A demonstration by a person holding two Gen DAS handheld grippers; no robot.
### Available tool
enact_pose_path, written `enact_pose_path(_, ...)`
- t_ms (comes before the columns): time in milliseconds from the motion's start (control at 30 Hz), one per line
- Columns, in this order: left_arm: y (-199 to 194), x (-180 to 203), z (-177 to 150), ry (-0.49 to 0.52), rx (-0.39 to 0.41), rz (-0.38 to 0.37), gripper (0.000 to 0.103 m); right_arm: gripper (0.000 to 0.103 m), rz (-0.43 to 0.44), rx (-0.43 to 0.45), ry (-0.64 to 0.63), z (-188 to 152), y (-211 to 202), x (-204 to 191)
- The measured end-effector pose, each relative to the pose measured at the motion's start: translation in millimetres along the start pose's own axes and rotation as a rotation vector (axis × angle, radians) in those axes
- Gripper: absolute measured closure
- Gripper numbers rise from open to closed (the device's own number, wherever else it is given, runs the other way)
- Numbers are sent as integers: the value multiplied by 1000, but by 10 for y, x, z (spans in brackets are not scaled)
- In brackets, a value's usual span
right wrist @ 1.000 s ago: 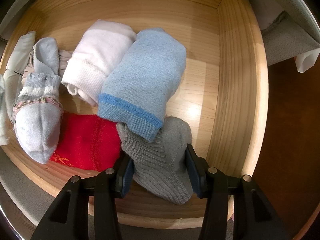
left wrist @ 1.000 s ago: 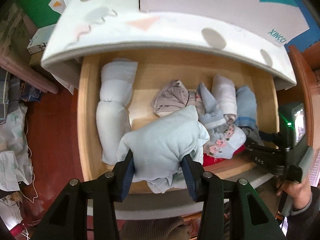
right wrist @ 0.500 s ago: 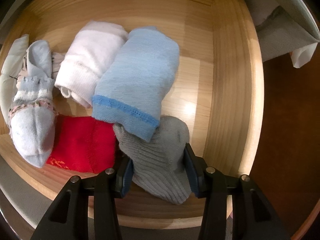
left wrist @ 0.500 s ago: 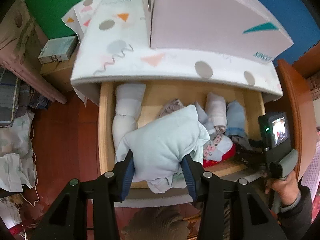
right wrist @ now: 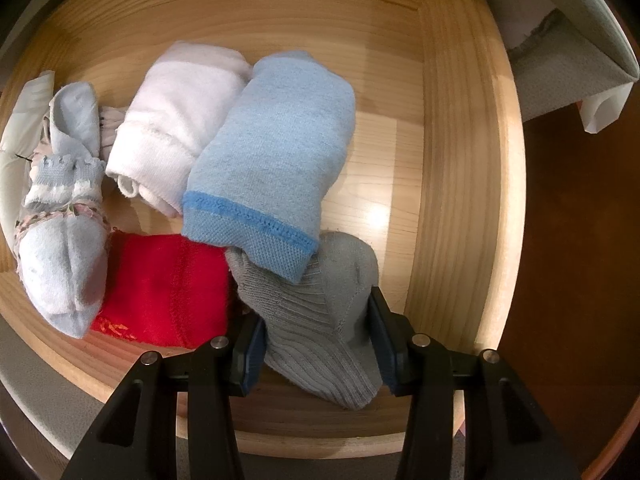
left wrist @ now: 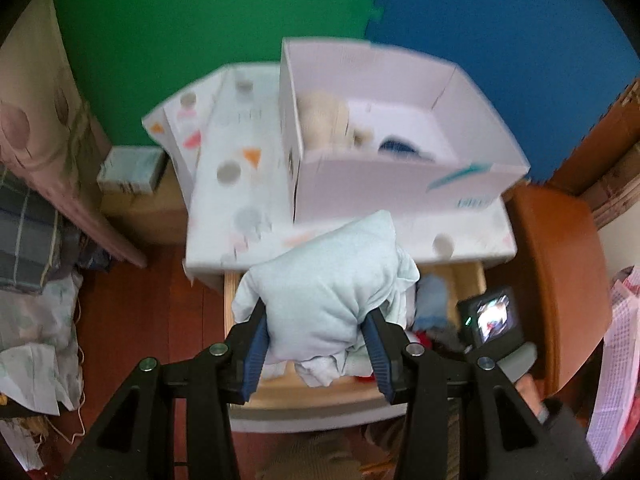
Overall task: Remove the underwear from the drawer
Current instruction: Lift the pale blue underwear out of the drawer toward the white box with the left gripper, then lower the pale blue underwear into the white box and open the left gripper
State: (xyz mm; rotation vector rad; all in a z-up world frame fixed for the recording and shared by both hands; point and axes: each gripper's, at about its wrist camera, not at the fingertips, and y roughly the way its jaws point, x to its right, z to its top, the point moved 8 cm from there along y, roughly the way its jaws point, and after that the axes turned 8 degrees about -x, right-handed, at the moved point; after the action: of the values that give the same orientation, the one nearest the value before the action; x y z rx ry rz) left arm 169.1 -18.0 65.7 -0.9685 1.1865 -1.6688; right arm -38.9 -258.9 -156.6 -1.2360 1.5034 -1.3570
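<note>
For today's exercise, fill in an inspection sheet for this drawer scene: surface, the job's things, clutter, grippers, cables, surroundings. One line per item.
Surface: wooden drawer, pulled open.
Job's things: pale blue bundle held above the drawer; grey sock in the drawer's corner.
Clutter: light blue sock, white sock, red sock, patterned sock.
Grippers: left gripper clamps the bundle; right gripper clamps the grey sock.
Cables: nothing seen.
Surroundings: white box on the patterned top; green and blue wall mats.
</note>
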Motion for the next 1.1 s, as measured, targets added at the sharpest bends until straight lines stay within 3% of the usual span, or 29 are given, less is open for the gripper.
enact_pose_path(433, -386, 410, 863, 43, 119, -1, 58, 59, -1, 2, 0, 2, -20, 12)
enact_pose_path(800, 93, 590, 1370, 36, 90, 17, 58, 59, 0, 3, 2, -5, -16, 13)
enact_pose_path(1100, 598, 455, 1425, 0, 30, 71, 56, 59, -1, 3, 2, -10, 1, -14)
